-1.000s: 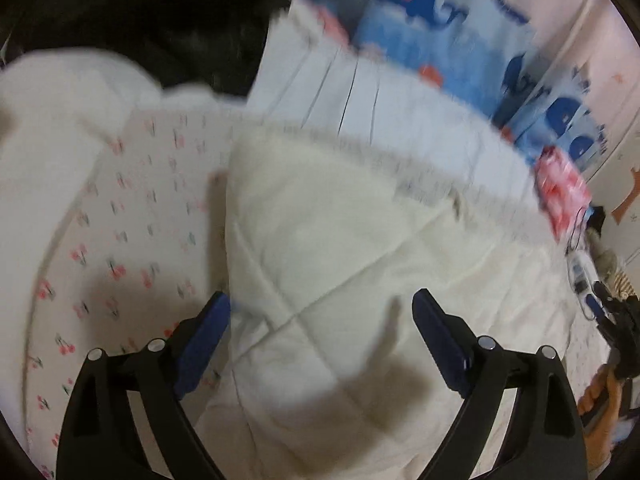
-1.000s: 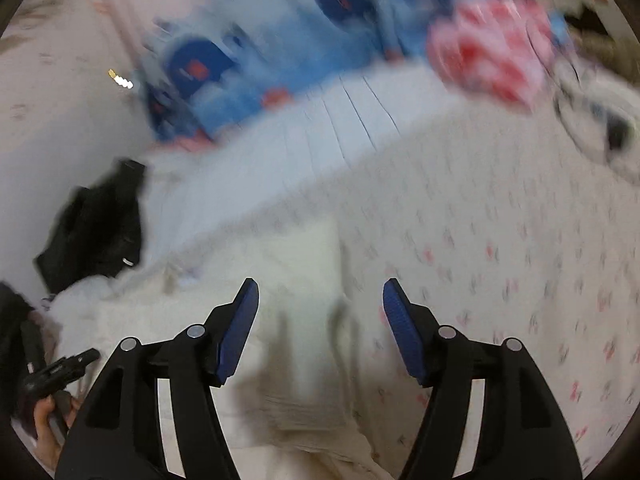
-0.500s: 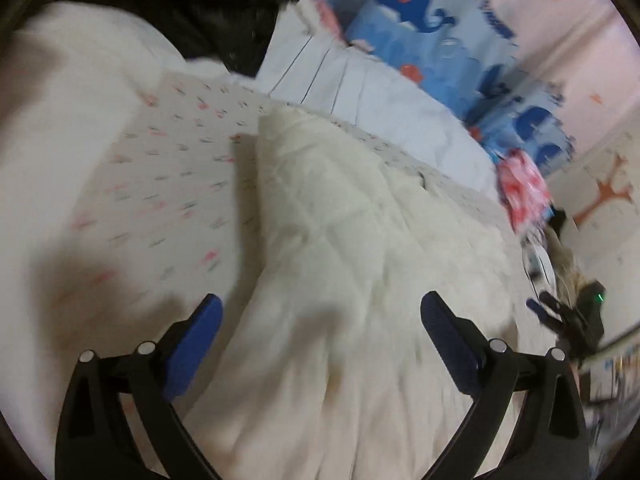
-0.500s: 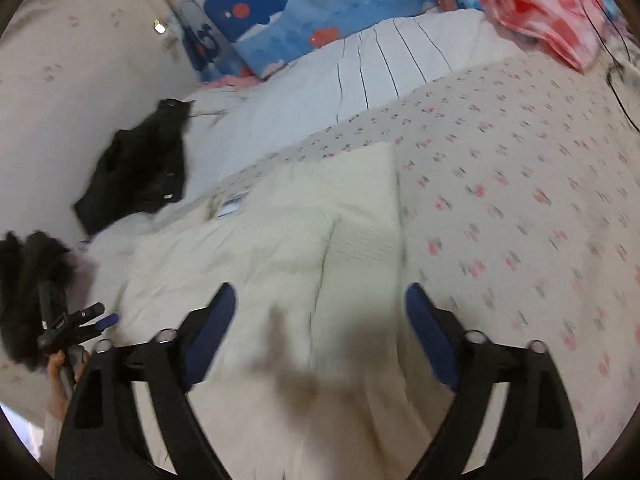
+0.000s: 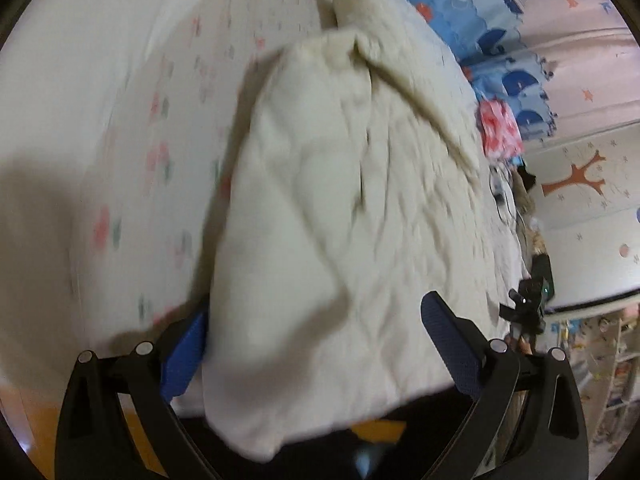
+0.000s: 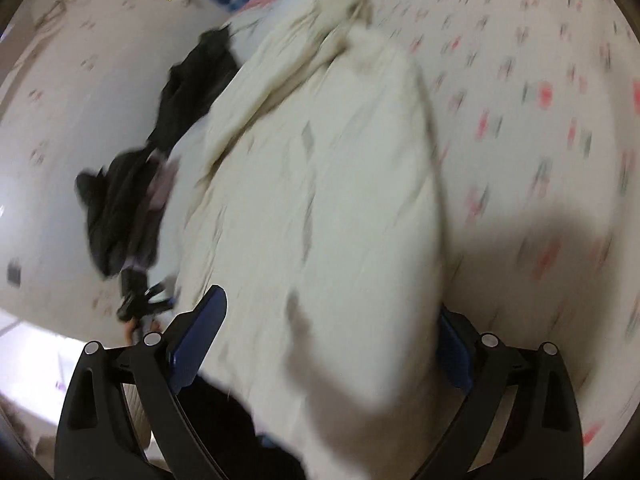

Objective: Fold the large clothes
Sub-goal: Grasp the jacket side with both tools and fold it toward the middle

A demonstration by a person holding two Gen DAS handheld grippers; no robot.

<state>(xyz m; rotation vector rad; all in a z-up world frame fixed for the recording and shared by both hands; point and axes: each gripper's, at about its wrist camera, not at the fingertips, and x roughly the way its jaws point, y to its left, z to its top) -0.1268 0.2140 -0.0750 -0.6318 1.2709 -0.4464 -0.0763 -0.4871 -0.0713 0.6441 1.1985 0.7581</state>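
Note:
A large cream quilted garment (image 5: 340, 200) lies spread on the cherry-print bed sheet (image 5: 132, 128), its near edge hanging toward the bed's front. My left gripper (image 5: 316, 344) is open, with the garment's near left corner lying between its blue pads (image 5: 184, 356). In the right wrist view the same garment (image 6: 320, 200) fills the middle. My right gripper (image 6: 324, 340) is open, its jaws wide around the garment's near right corner. The frames are blurred, so contact is unclear.
Black clothes (image 6: 132, 192) lie on the bed left of the garment. Blue whale-print pillows (image 5: 480, 12) and a pink-red cloth (image 5: 500, 128) sit at the head of the bed. Cables and a small dark device (image 5: 528, 304) lie at the right.
Both grippers have dropped low and pulled back to the garment's near edge at the front of the bed. The cloth now sits between both pairs of open jaws.

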